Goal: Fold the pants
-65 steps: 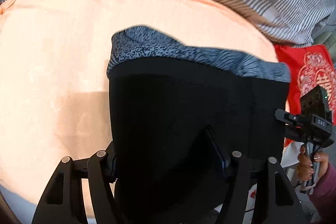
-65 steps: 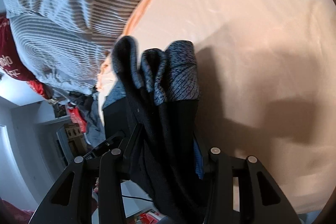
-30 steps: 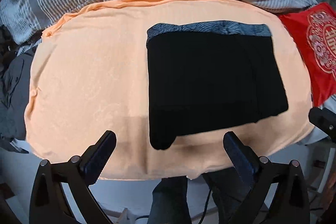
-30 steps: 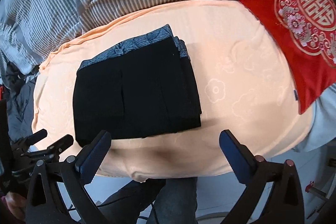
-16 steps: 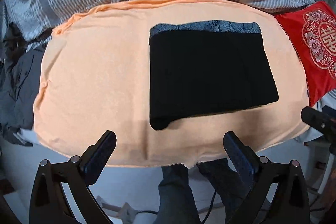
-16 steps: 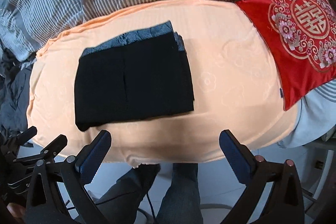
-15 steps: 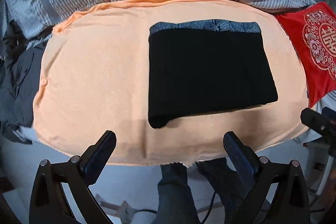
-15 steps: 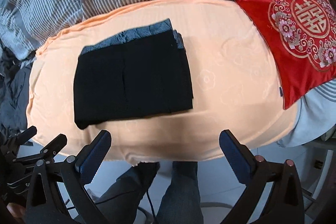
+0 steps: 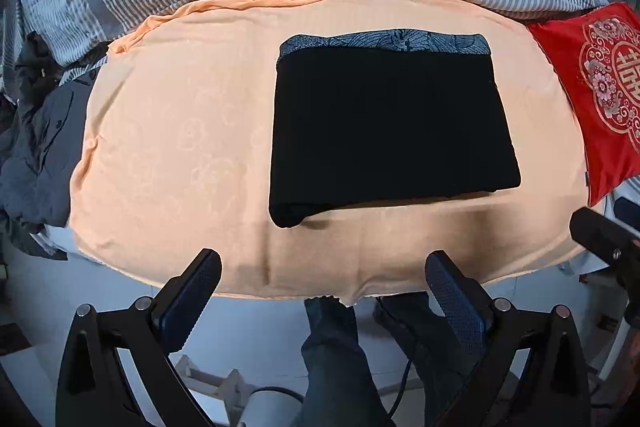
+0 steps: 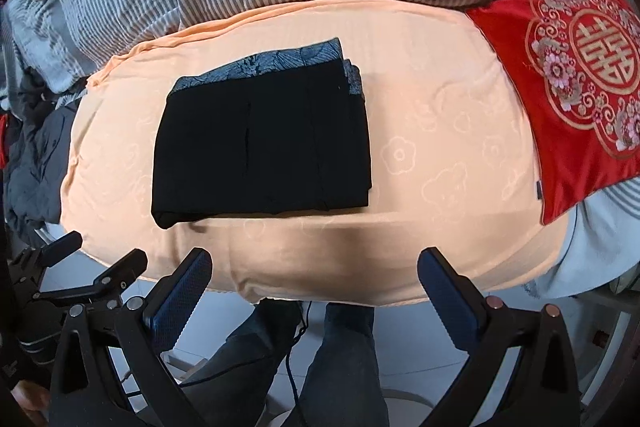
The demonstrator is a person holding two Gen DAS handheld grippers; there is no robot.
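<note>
Beyond both tongs (image 9: 323,277) (image 10: 314,275): folded pants (image 9: 388,123)

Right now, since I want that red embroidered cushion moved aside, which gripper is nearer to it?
Right. The right gripper hangs just before the near corner of the red embroidered cushion; the left gripper hangs farther left, facing the folded black pants.

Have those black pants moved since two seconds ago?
Yes. The black pants went from between the tongs down onto the orange towel, folded flat.
</note>
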